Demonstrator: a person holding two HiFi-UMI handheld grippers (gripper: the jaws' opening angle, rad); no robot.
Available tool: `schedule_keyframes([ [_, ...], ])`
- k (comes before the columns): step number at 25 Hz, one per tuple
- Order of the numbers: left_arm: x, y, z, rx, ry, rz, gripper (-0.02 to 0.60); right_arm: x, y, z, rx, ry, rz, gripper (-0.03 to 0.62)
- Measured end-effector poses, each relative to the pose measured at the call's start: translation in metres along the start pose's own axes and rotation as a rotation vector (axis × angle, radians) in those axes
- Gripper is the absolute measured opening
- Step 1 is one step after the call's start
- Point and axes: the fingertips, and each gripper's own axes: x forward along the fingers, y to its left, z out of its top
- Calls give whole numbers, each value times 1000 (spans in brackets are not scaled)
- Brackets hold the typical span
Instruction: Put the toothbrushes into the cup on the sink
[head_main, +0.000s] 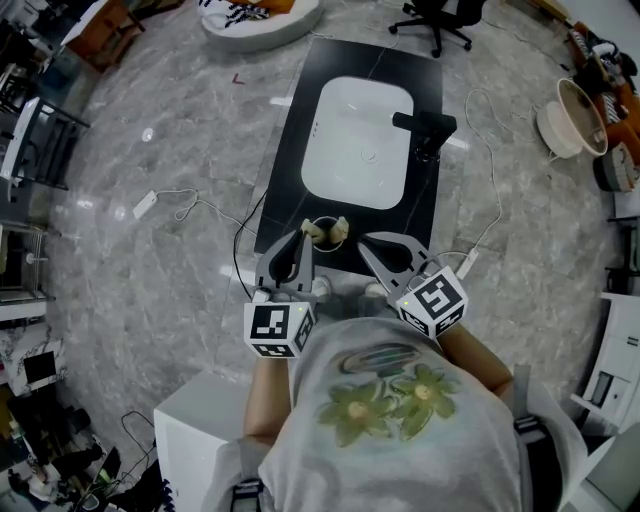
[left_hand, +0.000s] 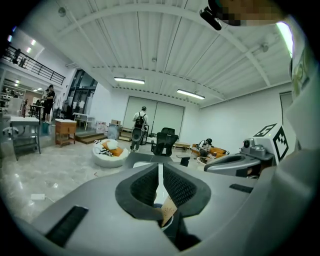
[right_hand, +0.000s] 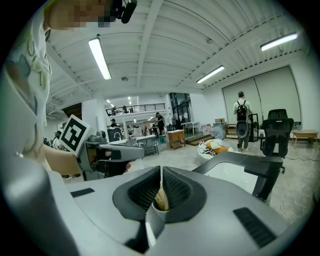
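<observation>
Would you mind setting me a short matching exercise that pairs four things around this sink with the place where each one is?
Things:
1. basin
2. faucet
3. toothbrushes
4. office chair

Places:
A. on the floor beyond the far end of the counter
B. in the cup at the counter's near edge
C. sunk into the black counter
D. at the basin's right edge in the head view

Pairs: 1-C, 2-D, 3-B, 4-A
</observation>
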Motion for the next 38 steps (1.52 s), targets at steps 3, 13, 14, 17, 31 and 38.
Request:
schedule_keyframes([
  [3, -3, -8, 0, 1, 11, -35, 26, -2, 1, 1, 0, -7, 1, 46],
  [13, -4, -16, -15, -41, 61, -46, 18, -5, 4, 0, -19, -2, 8, 44],
  [14, -4, -17, -16, -43, 63, -46, 18, -5, 5, -1, -22, -1, 10, 44],
  [17, -5, -19, -19, -45, 72, -49, 18, -6, 7, -2, -25, 1, 15, 44],
  [31, -12, -28, -30, -52, 87, -61, 18, -9, 18, -6, -57, 13, 23, 41],
  [38, -15, -28, -36, -57, 98, -57, 18, -11, 19, -15, -62, 31, 21, 41],
])
